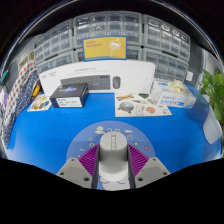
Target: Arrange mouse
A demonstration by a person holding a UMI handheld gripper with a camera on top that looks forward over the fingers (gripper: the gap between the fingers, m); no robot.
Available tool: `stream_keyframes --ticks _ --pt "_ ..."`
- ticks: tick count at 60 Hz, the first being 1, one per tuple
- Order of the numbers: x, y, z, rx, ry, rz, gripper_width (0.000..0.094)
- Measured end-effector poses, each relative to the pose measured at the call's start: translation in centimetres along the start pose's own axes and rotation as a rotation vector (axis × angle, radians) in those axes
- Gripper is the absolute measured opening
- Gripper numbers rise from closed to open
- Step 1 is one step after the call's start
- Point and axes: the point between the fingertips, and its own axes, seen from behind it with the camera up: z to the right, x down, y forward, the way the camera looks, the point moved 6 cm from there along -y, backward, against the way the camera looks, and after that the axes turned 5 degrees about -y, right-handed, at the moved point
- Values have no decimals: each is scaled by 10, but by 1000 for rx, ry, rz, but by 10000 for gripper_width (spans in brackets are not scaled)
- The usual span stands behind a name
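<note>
A grey computer mouse sits between my two fingers, its nose pointing away from me. My gripper is shut on it, with the purple pads pressing on its left and right sides. It hangs over the blue tabletop. Beyond it, a white desk mat lies at the back of the table, with a grey keyboard and a second small grey mouse on it.
A black box stands at the mat's front left. Picture cards and a clear container lie to the right. Drawer cabinets with a yellow sign line the back. A green plant stands at the far right.
</note>
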Motion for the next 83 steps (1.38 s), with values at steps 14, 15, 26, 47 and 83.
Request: stream_keyframes --ticks 14,15,26,47,83 --pt "-1 -3 -4 -11 -6 -66 704" --pt "-1 -4 -5 -14 -7 -70 753" --pt "-30 -39 -5 1 -6 -25 831" --pt "-95 -129 6 58 14 153 842" --pt "-95 -143 -7 50 -9 156 839"
